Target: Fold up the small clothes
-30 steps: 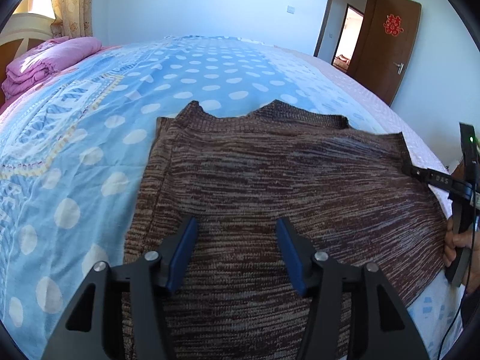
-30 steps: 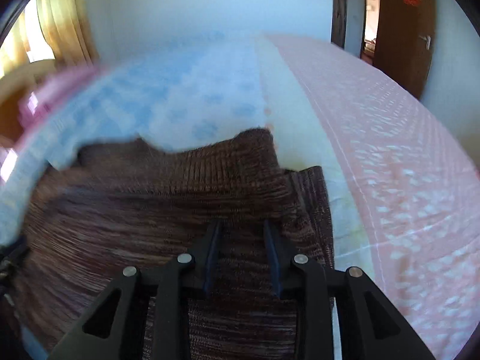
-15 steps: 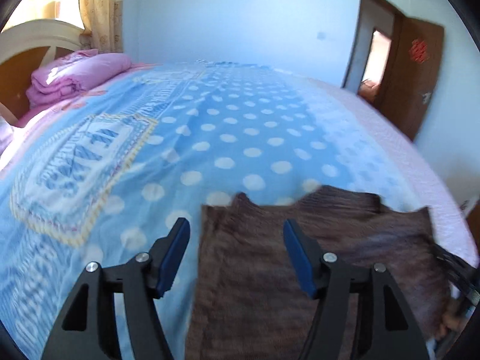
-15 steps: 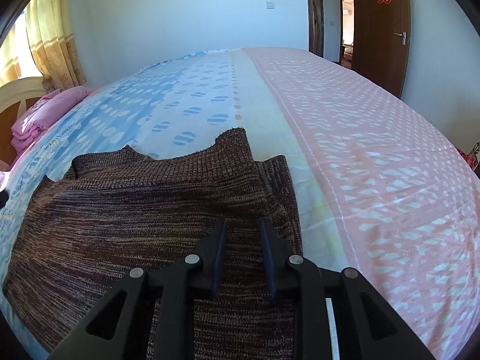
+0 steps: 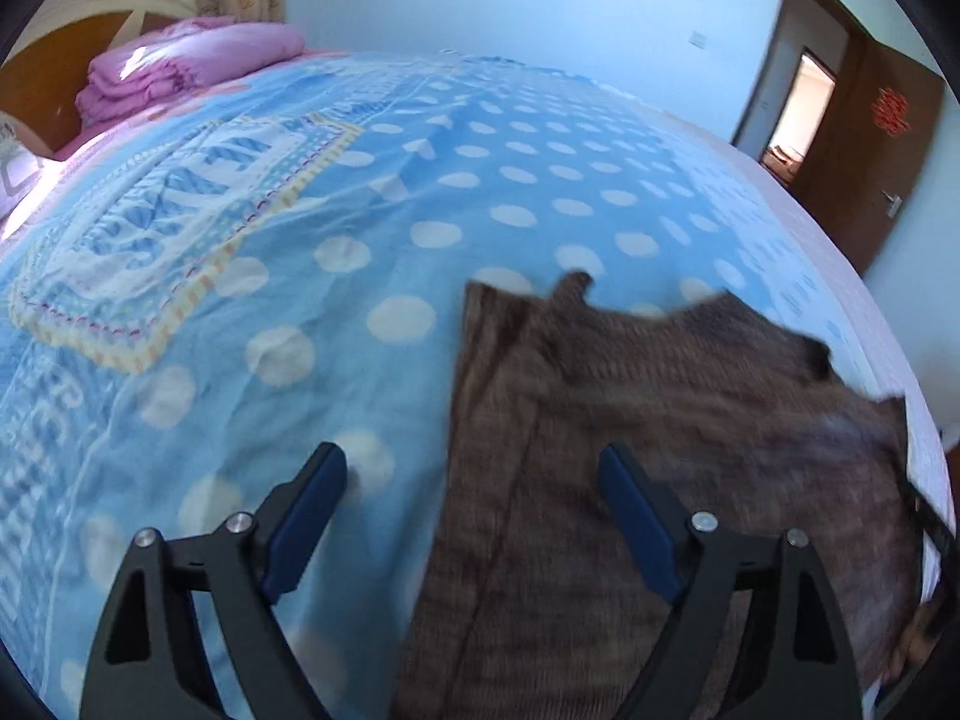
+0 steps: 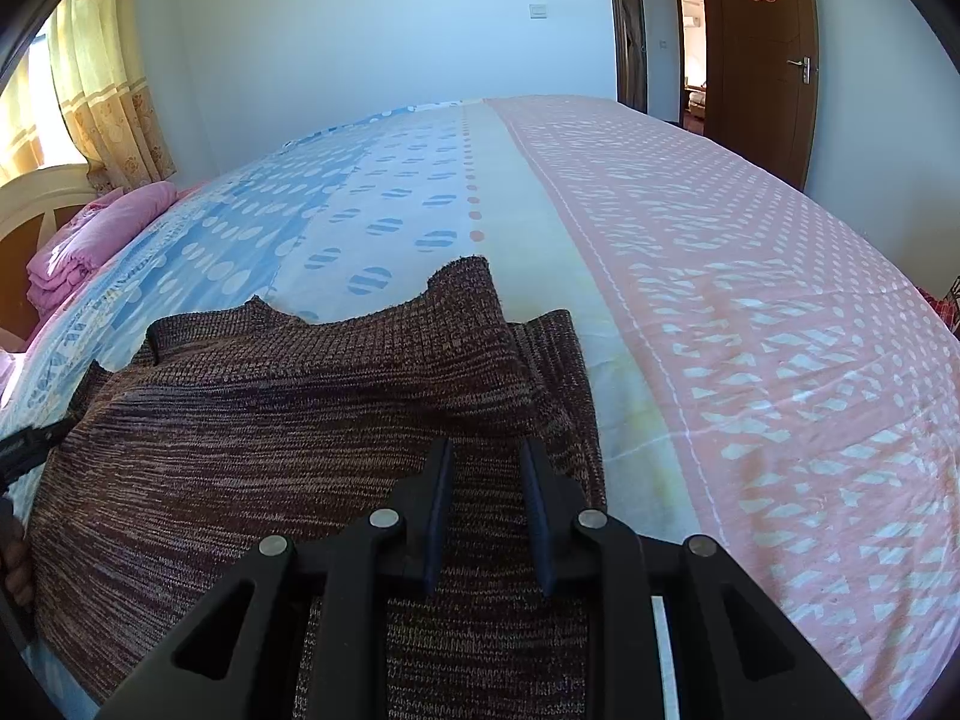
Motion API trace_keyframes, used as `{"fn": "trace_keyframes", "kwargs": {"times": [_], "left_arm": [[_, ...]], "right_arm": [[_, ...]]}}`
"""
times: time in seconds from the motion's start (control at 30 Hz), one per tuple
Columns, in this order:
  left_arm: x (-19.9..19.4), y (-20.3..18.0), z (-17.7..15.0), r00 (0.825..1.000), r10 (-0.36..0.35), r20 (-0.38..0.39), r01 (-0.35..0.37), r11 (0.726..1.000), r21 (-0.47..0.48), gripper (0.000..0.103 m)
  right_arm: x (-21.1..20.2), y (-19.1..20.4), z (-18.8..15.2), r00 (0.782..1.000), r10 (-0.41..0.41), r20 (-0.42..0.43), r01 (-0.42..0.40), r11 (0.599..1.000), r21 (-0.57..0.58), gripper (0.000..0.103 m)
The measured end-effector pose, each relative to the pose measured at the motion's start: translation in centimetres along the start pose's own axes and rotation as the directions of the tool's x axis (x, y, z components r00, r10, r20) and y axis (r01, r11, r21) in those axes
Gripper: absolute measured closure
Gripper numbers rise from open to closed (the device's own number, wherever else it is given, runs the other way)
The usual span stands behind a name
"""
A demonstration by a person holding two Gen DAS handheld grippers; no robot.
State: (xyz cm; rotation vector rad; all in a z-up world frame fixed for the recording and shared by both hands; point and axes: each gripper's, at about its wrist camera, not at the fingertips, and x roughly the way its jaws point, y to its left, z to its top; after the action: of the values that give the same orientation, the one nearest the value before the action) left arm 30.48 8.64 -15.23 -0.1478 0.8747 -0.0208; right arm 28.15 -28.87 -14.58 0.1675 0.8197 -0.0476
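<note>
Now the brown knit sweater (image 6: 288, 420) lies spread flat near the front edge of the bed, on the blue dotted sheet (image 5: 336, 228) at one side and the cream and pink sheet (image 6: 750, 312) at the other. Its side sections look already turned in, and the neckline points toward the far wall.

The left gripper (image 5: 474, 474) hovers with its jaws opening wide; the sweater's left edge runs between the blue pads, but neither pad presses on it. The right gripper (image 6: 483, 462) sits over the sweater's right portion with its jaws narrow. Knit shows in the gap between them, yet whether they actually pinch a fold or merely hover above the cloth is hard to tell from this angle.

To do this step well, the left jaws should probably come down over the doubled left edge and take both layers together, not just the top one, since the loose knit will stretch and slide. The right side should take a matching point at the same height along the garment, so that the fold line runs straight across. Lifting both edges evenly and low would keep the tucked sides from falling open. The left view is blurred, so the exact edge line there is uncertain.
</note>
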Motion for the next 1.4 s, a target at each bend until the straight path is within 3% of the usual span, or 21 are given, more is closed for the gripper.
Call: {"fn": "trace_keyframes", "kwargs": {"times": [0.1, 0.23, 0.37, 0.6, 0.77, 0.93, 1.07, 1.27, 1.4], "left_arm": [[-1.7, 0.5, -2.9, 1.0, -0.006, -0.003, 0.007, 0.999, 0.033, 0.013], [-2.3, 3.2, -3.2, 0.997, -0.069, 0.023, 0.071, 0.993, -0.099, 0.013], [-2.4, 4.4, -3.5, 0.988, -0.145, 0.045, 0.15, 0.976, -0.156, 0.013], [-3.1, 3.6, -4.6, 0.991, -0.128, 0.044, 0.133, 0.984, -0.117, 0.013], [-3.9, 4.9, -5.0, 0.983, -0.161, 0.087, 0.175, 0.967, -0.184, 0.013], [-5.8, 5.0, -6.1, 0.98, -0.126, 0.156, 0.157, 0.967, -0.202, 0.014], [-4.1, 4.2, -5.7, 0.996, -0.072, 0.056, 0.081, 0.981, -0.174, 0.014], [-3.5, 2.3, -5.5, 1.0, 0.005, 0.016, -0.003, 0.997, -0.082, 0.006], [-3.9, 3.4, -5.7, 0.998, -0.049, 0.035, 0.052, 0.991, -0.121, 0.006]], "right_arm": [[0.0, 0.0, 0.0, 1.0, 0.002, 0.0, -0.002, 1.0, 0.003, 0.079], [0.0, 0.0, 0.0, 1.0, 0.0, 0.001, 0.0, 1.0, 0.002, 0.079], [-0.1, -0.2, 0.0, 1.0, 0.01, 0.003, -0.01, 1.0, 0.015, 0.079], [-0.1, -0.2, -0.1, 1.0, 0.002, 0.004, -0.002, 1.0, 0.012, 0.078], [-0.1, -0.3, -0.1, 1.0, 0.009, 0.005, -0.009, 1.0, 0.019, 0.078], [-0.1, -0.6, -0.1, 1.0, 0.027, 0.007, -0.027, 0.999, 0.034, 0.078], [-0.2, -0.9, -0.1, 0.999, 0.044, 0.011, -0.044, 0.998, 0.047, 0.077], [-0.2, -1.2, -0.2, 0.998, 0.064, 0.014, -0.064, 0.996, 0.065, 0.077], [-0.2, -1.3, -0.2, 0.997, 0.071, 0.017, -0.072, 0.995, 0.071, 0.077]]}}
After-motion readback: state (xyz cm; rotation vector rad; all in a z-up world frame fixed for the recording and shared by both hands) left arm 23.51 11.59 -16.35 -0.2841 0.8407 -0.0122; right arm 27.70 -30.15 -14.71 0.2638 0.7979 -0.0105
